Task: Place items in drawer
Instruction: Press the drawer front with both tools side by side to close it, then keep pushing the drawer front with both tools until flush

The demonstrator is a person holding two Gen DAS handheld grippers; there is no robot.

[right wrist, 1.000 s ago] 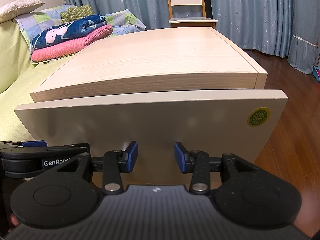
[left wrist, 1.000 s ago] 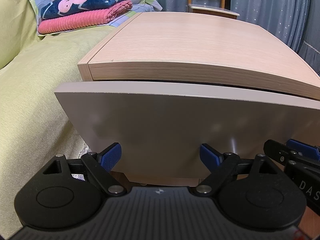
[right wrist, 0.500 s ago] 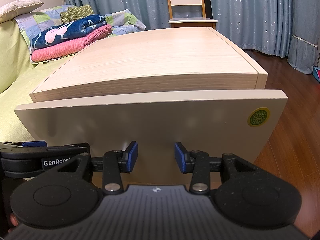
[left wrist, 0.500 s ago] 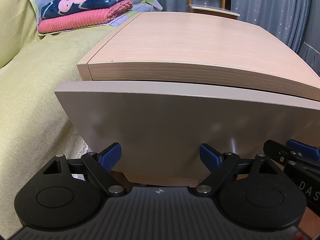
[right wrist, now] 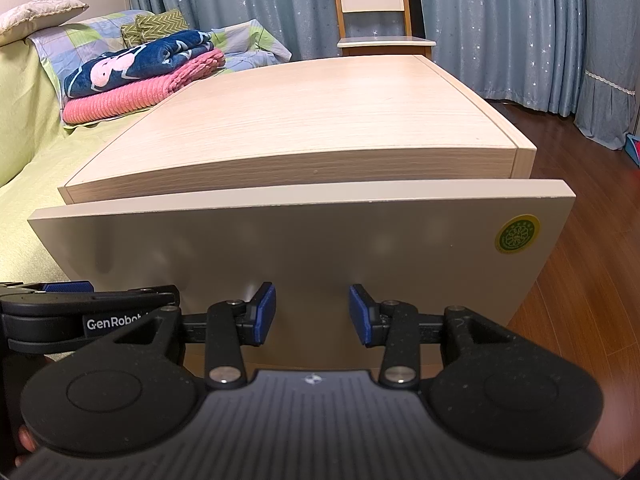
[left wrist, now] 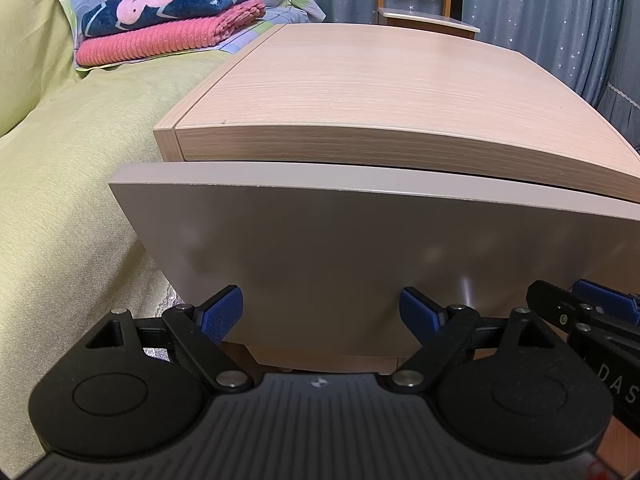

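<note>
Only the right wrist view shows the round green-and-yellow sticker near the upper right corner of the drawer front, the dark wooden floor to the right of the nightstand, and part of a hand at the bottom left edge. Only the left wrist view shows the drawer's left corner jutting out past the yellow-green bed cover. Both views take in the folded pink blanket with a navy one stacked on it, the chair behind the nightstand and the starred blue curtains.

The left gripper is held low and level, facing the lower edge of the drawer front, its blue pads spread wide with nothing between them. The right gripper sits just beside it, also low and level against the lower middle of the front panel; its jaws are released too, set closer together, and hold nothing. Each gripper shows at the edge of the other's view.

The drawer sits directly under the nightstand's light wood top, its flat grey-beige face towards both cameras. Its long axis runs left to right across the views. The front stands slightly proud of the top's edge, with a thin dark gap along the seam; whether anything lies inside cannot be told.
</note>
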